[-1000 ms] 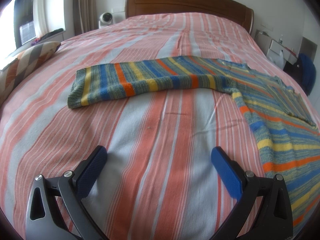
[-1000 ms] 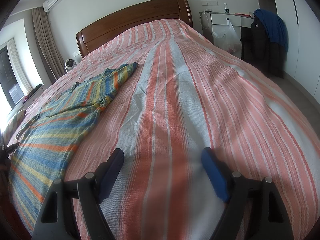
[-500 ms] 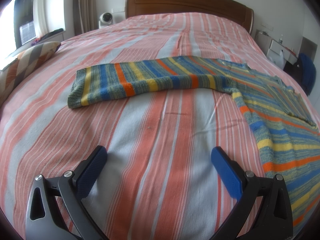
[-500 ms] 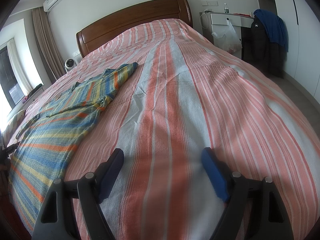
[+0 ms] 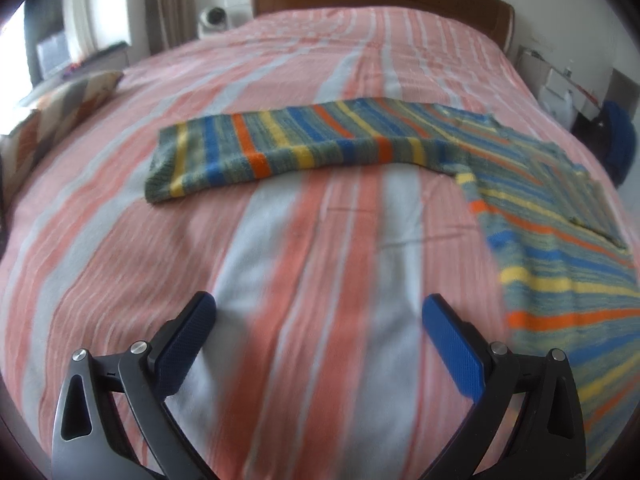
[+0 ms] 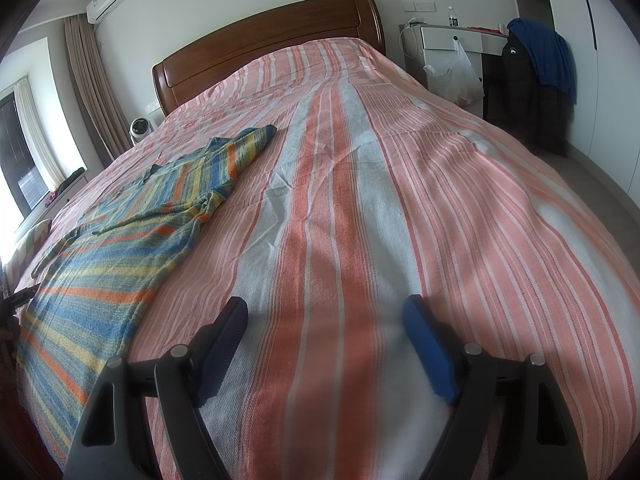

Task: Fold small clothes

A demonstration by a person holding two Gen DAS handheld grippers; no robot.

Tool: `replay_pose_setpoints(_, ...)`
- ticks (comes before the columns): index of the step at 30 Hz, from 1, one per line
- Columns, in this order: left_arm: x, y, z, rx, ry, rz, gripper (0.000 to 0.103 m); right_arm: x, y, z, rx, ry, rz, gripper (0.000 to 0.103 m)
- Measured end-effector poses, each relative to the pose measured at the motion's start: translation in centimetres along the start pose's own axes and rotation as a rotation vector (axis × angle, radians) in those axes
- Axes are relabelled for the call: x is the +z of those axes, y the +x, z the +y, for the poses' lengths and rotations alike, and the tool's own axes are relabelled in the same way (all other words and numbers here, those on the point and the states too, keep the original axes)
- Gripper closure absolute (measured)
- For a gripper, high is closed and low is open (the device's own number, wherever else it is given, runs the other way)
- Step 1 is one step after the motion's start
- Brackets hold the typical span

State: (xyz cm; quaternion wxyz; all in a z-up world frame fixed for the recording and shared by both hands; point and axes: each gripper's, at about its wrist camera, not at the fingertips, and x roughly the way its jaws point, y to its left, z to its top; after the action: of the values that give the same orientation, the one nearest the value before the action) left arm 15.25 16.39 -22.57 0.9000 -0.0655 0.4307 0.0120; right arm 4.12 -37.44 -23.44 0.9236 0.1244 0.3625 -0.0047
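A small knitted sweater with blue, yellow, orange and grey-green stripes lies flat on the bed. In the left wrist view one sleeve stretches out to the left and the body runs to the right edge. My left gripper is open and empty, low over bare bedspread, short of the sleeve. In the right wrist view the sweater lies at the left, its other sleeve pointing toward the headboard. My right gripper is open and empty over bedspread, to the right of the sweater.
The bed has a pink, orange and white striped cover and a wooden headboard. A patterned pillow lies at the left edge. A white desk, a plastic bag and hanging dark clothes stand right of the bed.
The left wrist view has shifted and blurred slightly: the left gripper moved a little, the sweater sits a bit lower in view. The right gripper has barely moved. Both stay open.
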Motion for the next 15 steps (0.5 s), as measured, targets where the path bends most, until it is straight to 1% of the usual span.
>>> replay_pose_setpoints(2,0.8,-1.0,0.7,-0.085,-0.013,0.038,0.001,0.1,0.0,-0.1,0.001,0.000,0.000,0.023)
replay_pose_setpoints(4,2.2,-1.9,2.3,-0.155,-0.057,0.071,0.001,0.1,0.0,-0.1,0.000,0.000,0.000,0.023)
replay_pose_setpoints(5,3.1,-2.2,3.5,-0.182,-0.097,0.094,0.001,0.0,0.0,-0.1,0.000,0.000,0.000,0.023)
replay_pose_setpoints(7,4.4,-2.6,5.6,-0.207,-0.169,0.115,0.001,0.0,0.0,-0.1,0.002,0.001,-0.001,0.023)
replay_pose_setpoints(9,5.1,-2.7,6.9,-0.193,-0.189,0.127,0.001,0.1,0.0,-0.1,0.003,0.001,-0.002,0.023)
replay_pose_setpoints(13,5.4,-2.9,7.6,-0.106,-0.142,0.144,0.001,0.1,0.0,-0.2,0.003,0.001,-0.002,0.023)
replay_pose_setpoints(15,5.1,-2.9,7.5,-0.100,-0.138,0.150,0.001,0.1,0.0,-0.2,0.003,0.001,-0.002,0.023)
